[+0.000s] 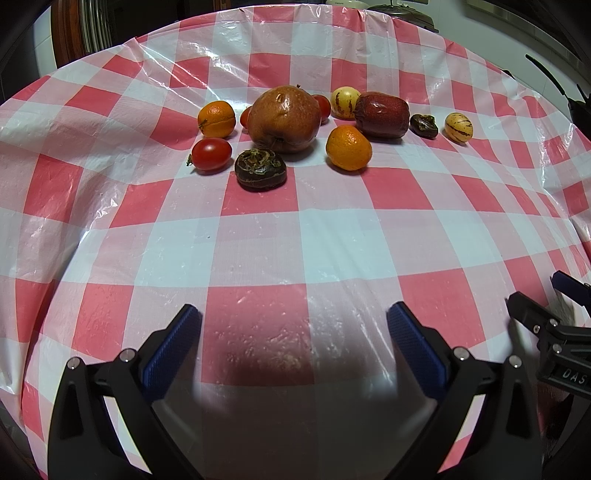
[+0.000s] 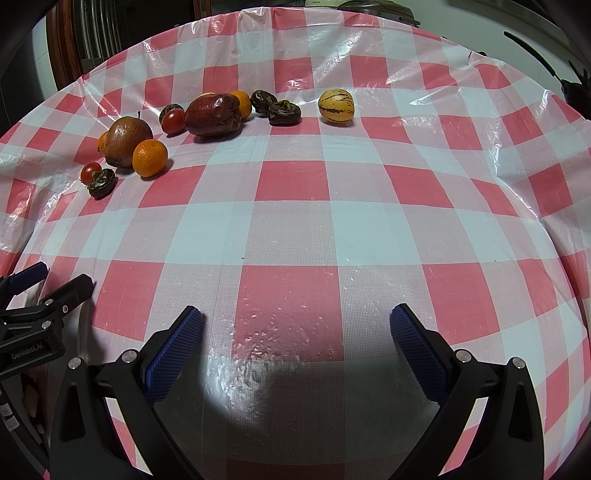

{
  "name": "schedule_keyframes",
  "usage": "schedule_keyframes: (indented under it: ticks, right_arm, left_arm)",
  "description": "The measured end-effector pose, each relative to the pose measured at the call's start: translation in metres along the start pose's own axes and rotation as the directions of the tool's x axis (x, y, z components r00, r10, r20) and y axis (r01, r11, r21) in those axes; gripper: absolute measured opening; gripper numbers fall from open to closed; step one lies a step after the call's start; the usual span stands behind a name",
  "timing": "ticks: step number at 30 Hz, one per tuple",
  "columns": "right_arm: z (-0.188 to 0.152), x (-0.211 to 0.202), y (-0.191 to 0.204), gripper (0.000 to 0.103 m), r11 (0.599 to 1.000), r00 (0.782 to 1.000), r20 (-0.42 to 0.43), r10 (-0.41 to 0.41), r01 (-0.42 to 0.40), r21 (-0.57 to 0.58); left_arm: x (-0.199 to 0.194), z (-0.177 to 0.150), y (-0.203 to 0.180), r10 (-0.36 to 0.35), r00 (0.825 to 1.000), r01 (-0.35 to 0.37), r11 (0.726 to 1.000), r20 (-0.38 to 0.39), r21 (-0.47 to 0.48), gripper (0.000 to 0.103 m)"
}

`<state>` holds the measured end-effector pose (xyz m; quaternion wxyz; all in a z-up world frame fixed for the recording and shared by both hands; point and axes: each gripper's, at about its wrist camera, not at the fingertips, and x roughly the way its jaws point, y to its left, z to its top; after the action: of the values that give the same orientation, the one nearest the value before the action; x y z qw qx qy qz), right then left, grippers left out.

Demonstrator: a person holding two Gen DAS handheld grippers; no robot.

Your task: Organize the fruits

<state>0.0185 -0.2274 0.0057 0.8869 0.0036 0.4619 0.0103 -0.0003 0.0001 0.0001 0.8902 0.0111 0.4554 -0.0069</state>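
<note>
Fruits clustered upper centre of the left view on a red-and-white checked plastic tablecloth, its far edge meeting dark furniture at upper left; left gripper and right gripper both spread wide, holding nothing.

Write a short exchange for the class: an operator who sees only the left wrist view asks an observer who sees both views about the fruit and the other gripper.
Operator: Is the right gripper holding any fruit? I see only its edge.
Observer: No. The right gripper is open, with only tablecloth between its fingers.
Operator: I count two oranges. Is that all?
Observer: No. A third orange shows just behind the dark red fruit, which hides it from you.
</note>
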Motion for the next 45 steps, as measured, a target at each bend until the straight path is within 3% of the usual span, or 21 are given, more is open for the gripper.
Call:
schedule_keyframes:
  ticks: [5, 9, 13, 16, 19, 21, 23, 28, 29, 32, 37, 43, 45]
  right_arm:
    - [0.001, 0.000, 0.001, 0.099, 1.000, 1.000, -0.001, -0.008, 0.008, 0.004]
    - [0.014, 0.006, 0.012, 0.099, 0.999, 0.999, -0.010, 0.039, -0.039, -0.019]
    - [0.043, 0.021, 0.046, 0.098, 0.988, 0.993, 0.021, 0.116, -0.113, -0.107]
    - [0.075, 0.040, 0.075, 0.096, 0.970, 0.982, 0.025, 0.190, -0.184, -0.157]
    - [0.101, 0.057, 0.094, 0.086, 0.961, 0.974, 0.039, 0.224, -0.214, -0.177]
    - [0.116, 0.073, 0.108, 0.076, 0.952, 0.971, 0.004, 0.241, -0.235, -0.196]
    - [0.125, 0.082, 0.115, 0.074, 0.946, 0.969, -0.021, 0.247, -0.245, -0.214]
    - [0.134, 0.088, 0.129, 0.056, 0.927, 0.963, -0.017, 0.267, -0.262, -0.267]
    - [0.133, 0.085, 0.129, 0.039, 0.920, 0.957, -0.013, 0.291, -0.284, -0.272]
    - [0.131, 0.081, 0.124, 0.039, 0.924, 0.953, 0.007, 0.302, -0.291, -0.248]
    - [0.111, 0.055, 0.075, 0.039, 0.951, 0.948, 0.094, 0.303, -0.294, -0.094]
    - [0.085, 0.031, 0.038, 0.040, 0.949, 0.936, 0.170, 0.307, -0.314, 0.013]
    - [0.082, 0.030, 0.036, 0.040, 0.949, 0.934, 0.185, 0.304, -0.314, 0.022]
  left_arm:
    - [0.000, 0.002, 0.001, -0.023, 1.000, 0.023, 0.999, -0.015, 0.037, 0.102]
    - [0.004, 0.004, 0.010, -0.101, 0.994, 0.105, 0.985, -0.038, 0.134, 0.102]
    - [0.004, 0.015, 0.051, -0.135, 0.991, 0.134, 0.988, 0.015, 0.072, 0.102]
    - [0.011, 0.031, 0.080, -0.101, 0.994, 0.101, 0.995, 0.044, 0.005, 0.102]
    - [0.021, 0.042, 0.103, -0.181, 0.982, 0.184, 0.980, 0.046, -0.080, 0.102]
    - [0.024, 0.044, 0.110, -0.228, 0.972, 0.233, 0.965, 0.051, -0.117, 0.102]
    - [0.023, 0.044, 0.113, -0.252, 0.966, 0.257, 0.958, 0.060, -0.125, 0.102]
    - [0.023, 0.050, 0.099, -0.230, 0.971, 0.234, 0.970, 0.061, -0.071, 0.102]
    - [0.023, 0.051, 0.095, -0.221, 0.973, 0.224, 0.973, 0.061, -0.056, 0.102]
    - [0.029, 0.058, 0.079, -0.200, 0.979, 0.201, 0.979, 0.048, -0.015, 0.101]
    - [0.044, 0.072, 0.066, -0.190, 0.981, 0.191, 0.981, 0.026, -0.040, 0.084]
    - [0.061, 0.092, 0.038, -0.081, 0.996, 0.081, 0.997, 0.029, -0.002, 0.065]
    - [0.067, 0.099, 0.028, -0.040, 0.999, 0.039, 0.999, 0.031, 0.021, 0.049]
